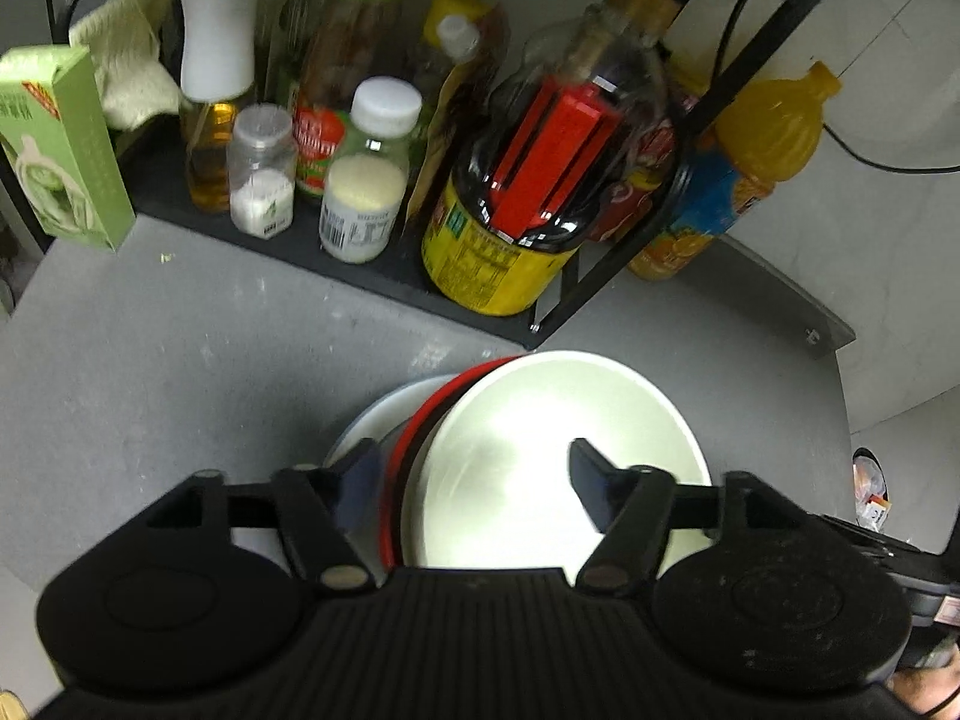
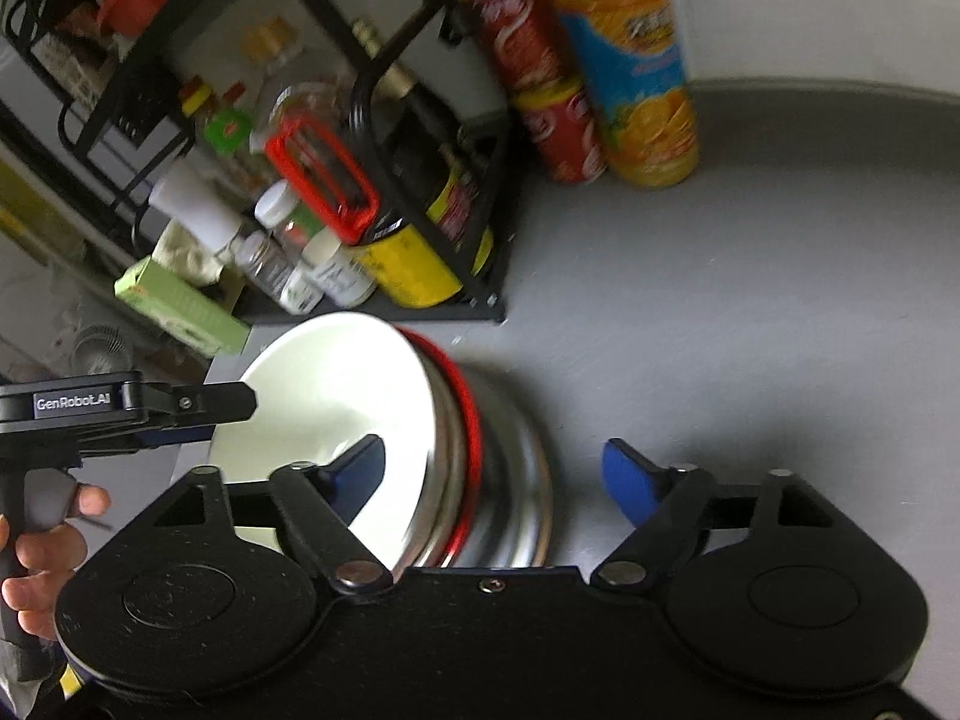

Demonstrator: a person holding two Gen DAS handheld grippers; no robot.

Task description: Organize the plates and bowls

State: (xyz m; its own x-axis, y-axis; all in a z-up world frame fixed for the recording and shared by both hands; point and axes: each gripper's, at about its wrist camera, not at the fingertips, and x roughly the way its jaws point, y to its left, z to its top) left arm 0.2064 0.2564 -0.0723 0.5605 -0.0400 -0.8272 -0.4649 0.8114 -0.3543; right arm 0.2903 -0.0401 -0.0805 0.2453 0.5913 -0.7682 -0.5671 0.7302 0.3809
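Left claw point(image 1: 474, 480): spread wide at lower centre of the left wrist view, straddling the near rim of the white bowl, clamped on nothing.
Right claw point(image 2: 492, 480): likewise parted at lower centre of the right wrist view; left blue pad point(image 2: 360, 468) over the white bowl's inner wall, right pad over bare counter, gripping nothing.
White bowl point(image 1: 558, 450): topmost of the stack, centre-bottom of frame, tilted rather than level in the right wrist view.
Red-rimmed bowl point(image 1: 414, 450): nested directly beneath, only a rim arc showing at the white bowl's left.
Steel bowls point(image 2: 516, 480): lower layers of the stack in the right wrist view, blurred, count unclear.
Stack position: on the grey counter point(image 1: 180, 372), just in front of the black spice rack point(image 1: 372, 276).
Rack contents: soy sauce jug point(image 1: 540, 180) with red handle, oil dispenser point(image 1: 210, 90), spice jars, across the upper half.
Orange drink bottle point(image 2: 636, 60): upper right, beside the rack, next to red cans point(image 2: 540, 78).
Person's hand point(image 2: 42, 552): lower left of the right wrist view, on the other gripper's handle.
Risk, slipping: glossy tilted rim likely to slide out of a shallow pinch.
Risk, toppling: uneven nesting, so a sideways nudge could tip the whole stack.
Risk, collision: rack and jug close behind; an overshoot forward could knock bottles.
Risk, interference: both claws crowded on one bowl, fingers liable to clash.
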